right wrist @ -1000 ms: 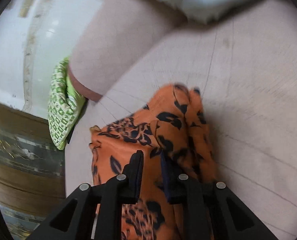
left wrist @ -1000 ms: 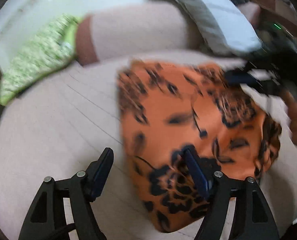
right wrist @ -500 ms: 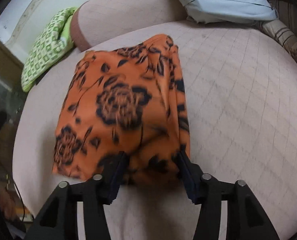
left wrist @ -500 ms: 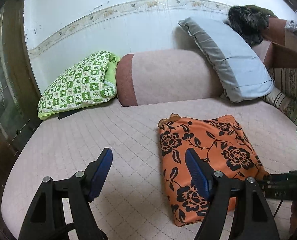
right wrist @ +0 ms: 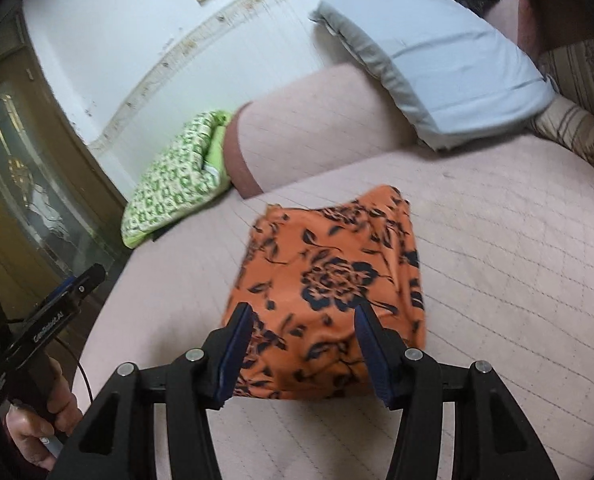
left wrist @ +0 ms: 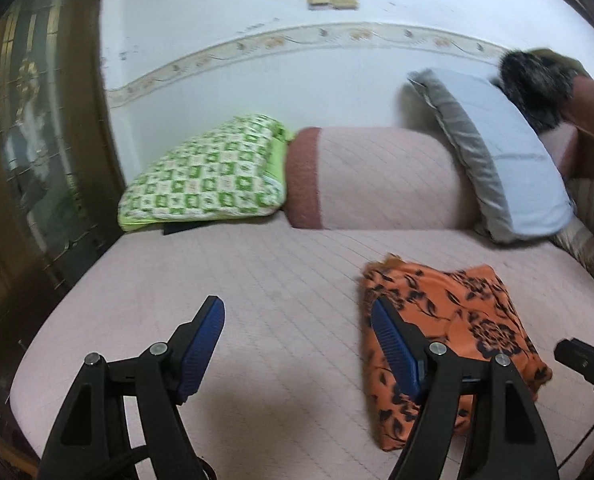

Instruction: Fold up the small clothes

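A folded orange garment with black flowers (left wrist: 449, 328) (right wrist: 329, 272) lies flat on the pink quilted bed (left wrist: 281, 288). My left gripper (left wrist: 297, 316) hovers open above the bed, left of the garment, with nothing between its blue pads; its right finger (left wrist: 393, 344) overlaps the cloth's left edge in the picture. My right gripper (right wrist: 303, 316) is held open above the garment's near edge, pads apart from the cloth. A hand holding the left gripper's body (right wrist: 45, 332) shows at the left of the right wrist view. The right gripper's tip (left wrist: 585, 360) pokes in at the left wrist view's right edge.
A green checked pillow (left wrist: 205, 180) and a pink bolster (left wrist: 377, 180) lie against the white wall. A grey-blue pillow (left wrist: 505, 168) leans at the back right, with a dark furry thing (left wrist: 537, 84) above it. A wooden glass-fronted cabinet (left wrist: 37, 160) stands left of the bed.
Both grippers have drawn back and up from the garment. The right gripper was nearly shut on the cloth, then opened and let it go. The garment now lies folded on the bed.
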`<state>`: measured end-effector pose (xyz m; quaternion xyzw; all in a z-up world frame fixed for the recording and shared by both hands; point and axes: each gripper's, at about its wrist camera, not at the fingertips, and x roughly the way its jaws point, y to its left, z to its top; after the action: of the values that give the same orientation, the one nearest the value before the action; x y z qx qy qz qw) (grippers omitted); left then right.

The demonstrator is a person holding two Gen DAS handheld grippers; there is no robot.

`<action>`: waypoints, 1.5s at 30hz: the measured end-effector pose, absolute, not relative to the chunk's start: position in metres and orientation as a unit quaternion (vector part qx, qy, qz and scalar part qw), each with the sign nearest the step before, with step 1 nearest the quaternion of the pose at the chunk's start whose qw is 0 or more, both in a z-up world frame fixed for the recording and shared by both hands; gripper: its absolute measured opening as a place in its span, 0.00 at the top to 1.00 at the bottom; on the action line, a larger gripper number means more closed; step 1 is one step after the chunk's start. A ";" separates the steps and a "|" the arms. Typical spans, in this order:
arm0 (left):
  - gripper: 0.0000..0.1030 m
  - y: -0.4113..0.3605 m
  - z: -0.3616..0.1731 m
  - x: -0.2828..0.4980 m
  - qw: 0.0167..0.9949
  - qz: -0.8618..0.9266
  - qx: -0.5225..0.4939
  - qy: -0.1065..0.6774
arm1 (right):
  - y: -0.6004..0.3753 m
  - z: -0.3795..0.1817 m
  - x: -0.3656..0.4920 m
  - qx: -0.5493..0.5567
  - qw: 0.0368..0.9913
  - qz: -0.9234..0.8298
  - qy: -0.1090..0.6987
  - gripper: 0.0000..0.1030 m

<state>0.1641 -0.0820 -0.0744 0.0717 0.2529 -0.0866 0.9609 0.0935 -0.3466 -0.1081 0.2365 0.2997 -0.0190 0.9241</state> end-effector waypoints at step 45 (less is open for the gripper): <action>0.22 -0.051 -0.045 0.158 0.976 -0.018 0.048 0.210 | -0.340 -0.084 0.079 0.239 0.944 -0.002 0.227 0.45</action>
<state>0.1580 -0.0507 -0.0454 0.0483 0.2095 -0.0177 0.9764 0.0787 -0.3401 -0.0836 0.2387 0.2272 -0.0021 0.9441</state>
